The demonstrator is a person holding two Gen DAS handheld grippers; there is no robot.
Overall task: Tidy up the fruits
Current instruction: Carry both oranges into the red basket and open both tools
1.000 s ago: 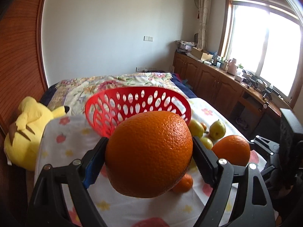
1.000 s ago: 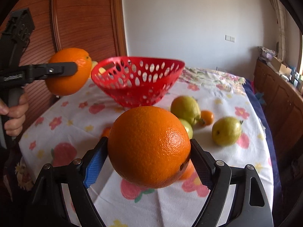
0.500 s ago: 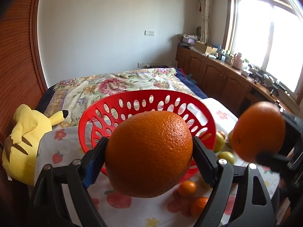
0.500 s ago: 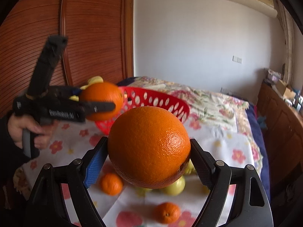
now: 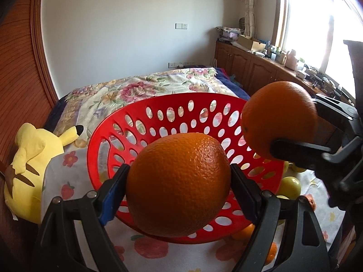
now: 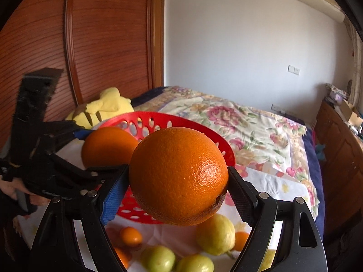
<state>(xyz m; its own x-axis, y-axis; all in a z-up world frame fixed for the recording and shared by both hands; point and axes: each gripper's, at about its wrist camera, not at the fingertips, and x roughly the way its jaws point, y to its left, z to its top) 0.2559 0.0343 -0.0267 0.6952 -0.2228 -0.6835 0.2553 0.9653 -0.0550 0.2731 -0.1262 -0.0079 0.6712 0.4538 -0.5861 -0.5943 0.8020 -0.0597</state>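
Observation:
My left gripper [image 5: 179, 184] is shut on a large orange [image 5: 179, 181] and holds it over the near side of the red perforated basket [image 5: 172, 122]. My right gripper [image 6: 178, 189] is shut on a second large orange [image 6: 179, 181], held above the basket's right rim [image 6: 211, 133]. The right gripper and its orange [image 5: 279, 117] show at the right of the left wrist view. The left gripper's orange [image 6: 106, 145] shows at the left of the right wrist view. The basket's inside looks empty.
Small tangerines [image 6: 131, 235] and yellow-green fruits [image 6: 215, 233] lie on the flowered cloth [image 6: 272, 185] by the basket. A yellow plush toy [image 5: 29, 158] lies left of the basket. A bed with a floral cover [image 5: 145, 88] is behind, wooden cabinets [image 5: 249, 68] at the right.
Both grippers have risen and moved towards the basket with their oranges; they now hold the oranges over it, close to each other.

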